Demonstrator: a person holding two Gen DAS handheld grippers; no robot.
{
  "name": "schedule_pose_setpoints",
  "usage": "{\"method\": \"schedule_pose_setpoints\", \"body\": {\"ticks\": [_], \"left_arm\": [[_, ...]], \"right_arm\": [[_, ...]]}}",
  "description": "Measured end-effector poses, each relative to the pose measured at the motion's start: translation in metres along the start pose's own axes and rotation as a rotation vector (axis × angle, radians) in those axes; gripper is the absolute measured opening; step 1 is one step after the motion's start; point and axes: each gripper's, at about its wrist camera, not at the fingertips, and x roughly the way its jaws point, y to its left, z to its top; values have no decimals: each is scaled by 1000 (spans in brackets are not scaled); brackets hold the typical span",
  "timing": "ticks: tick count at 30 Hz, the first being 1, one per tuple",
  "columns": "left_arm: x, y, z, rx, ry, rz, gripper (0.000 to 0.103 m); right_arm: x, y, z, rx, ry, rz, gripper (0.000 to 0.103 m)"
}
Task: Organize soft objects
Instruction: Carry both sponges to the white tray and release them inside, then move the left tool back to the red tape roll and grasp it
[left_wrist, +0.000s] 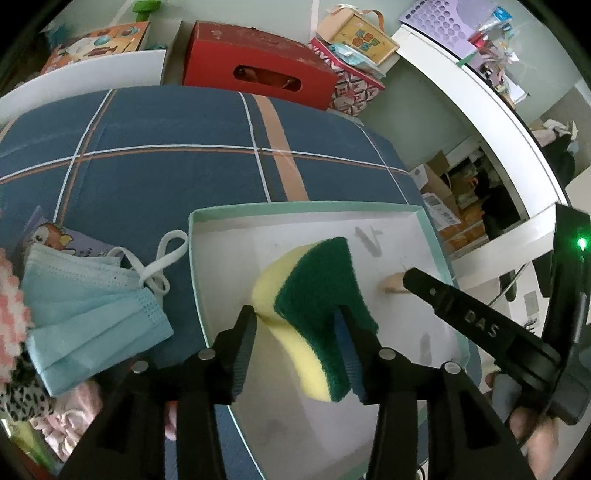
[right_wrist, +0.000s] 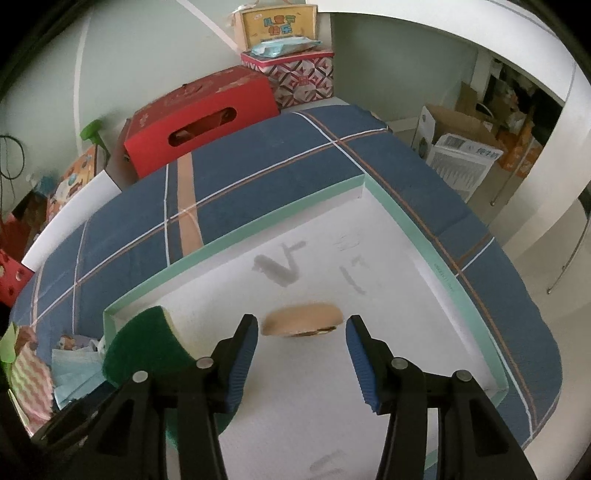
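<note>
My left gripper (left_wrist: 297, 325) is shut on a yellow and green sponge (left_wrist: 314, 295) and holds it above the white box lid with a mint rim (left_wrist: 192, 236). The sponge also shows at the left of the right wrist view (right_wrist: 142, 347). My right gripper (right_wrist: 301, 330) is open over the same lid (right_wrist: 236, 243), with a tan round puff (right_wrist: 301, 319) lying on the lid floor between and just beyond its fingertips. The right gripper's finger (left_wrist: 461, 314) shows in the left wrist view, with the puff (left_wrist: 393, 282) at its tip.
The lid sits on a blue plaid cushion (left_wrist: 147, 177). A blue face mask (left_wrist: 85, 314), a pink knitted piece (left_wrist: 11, 317) and other soft items lie left of the lid. A red box (left_wrist: 255, 66) and patterned boxes stand behind. A white desk edge (left_wrist: 480, 96) curves on the right.
</note>
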Motion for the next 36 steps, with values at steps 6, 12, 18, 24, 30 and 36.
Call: {"method": "schedule_pose_setpoints", "body": {"ticks": [6, 12, 18, 24, 30, 36], "left_arm": [[-11, -5, -4, 18, -12, 20, 61], [-29, -8, -4, 59, -92, 153, 83], [-40, -7, -2, 116, -197, 386, 88], [-49, 4, -2, 121, -242, 526, 88], [-70, 5, -8, 121, -277, 545, 89], [-94, 12, -19, 100, -284, 528, 89]], "right_arm": [[-4, 1, -1, -13, 4, -4, 62], [-17, 2, -1, -34, -28, -33, 77], [-22, 8, -3, -82, -31, -57, 83], [-28, 14, -4, -111, -51, -52, 99], [-45, 17, -5, -92, -122, 6, 103], [-49, 32, -11, -140, -115, -7, 103]]}}
